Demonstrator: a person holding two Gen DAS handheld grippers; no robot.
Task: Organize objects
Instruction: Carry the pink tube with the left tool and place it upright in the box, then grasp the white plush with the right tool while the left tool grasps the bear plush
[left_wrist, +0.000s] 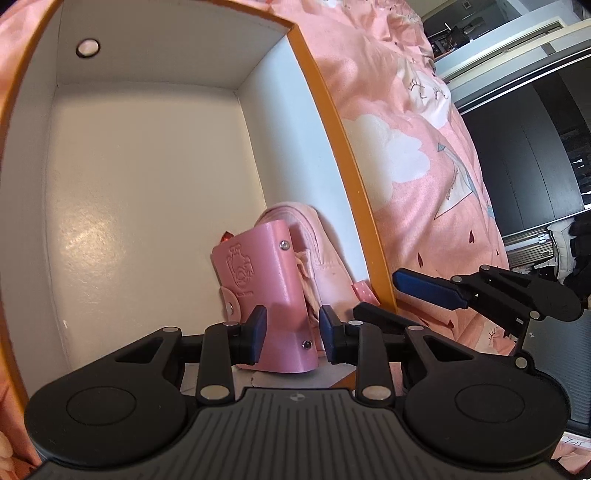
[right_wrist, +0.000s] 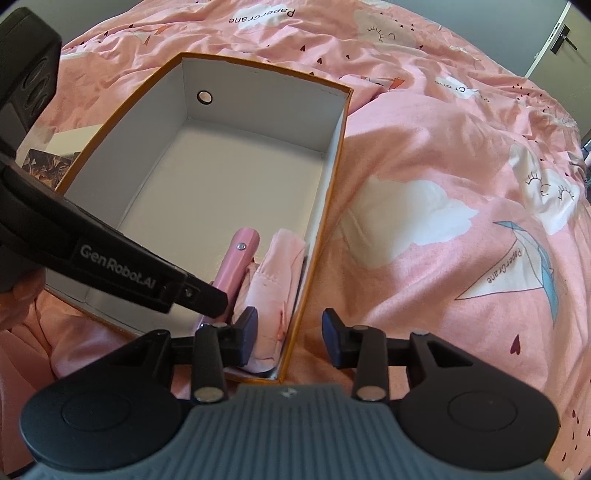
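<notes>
An open orange box with a white inside lies on a pink bedspread. In its near right corner a pink card holder with snap studs stands on edge, leaning on a folded pale pink cloth pouch. My left gripper is open, its blue pads either side of the card holder's lower end with a gap showing. My right gripper is open and empty, straddling the box's right wall at the near corner. One of its fingers also shows in the left wrist view.
The pink bedspread with cloud and paper-crane prints surrounds the box. A white item and a dark printed card lie left of the box. Dark wardrobe doors stand beyond the bed. The left gripper's arm crosses the box.
</notes>
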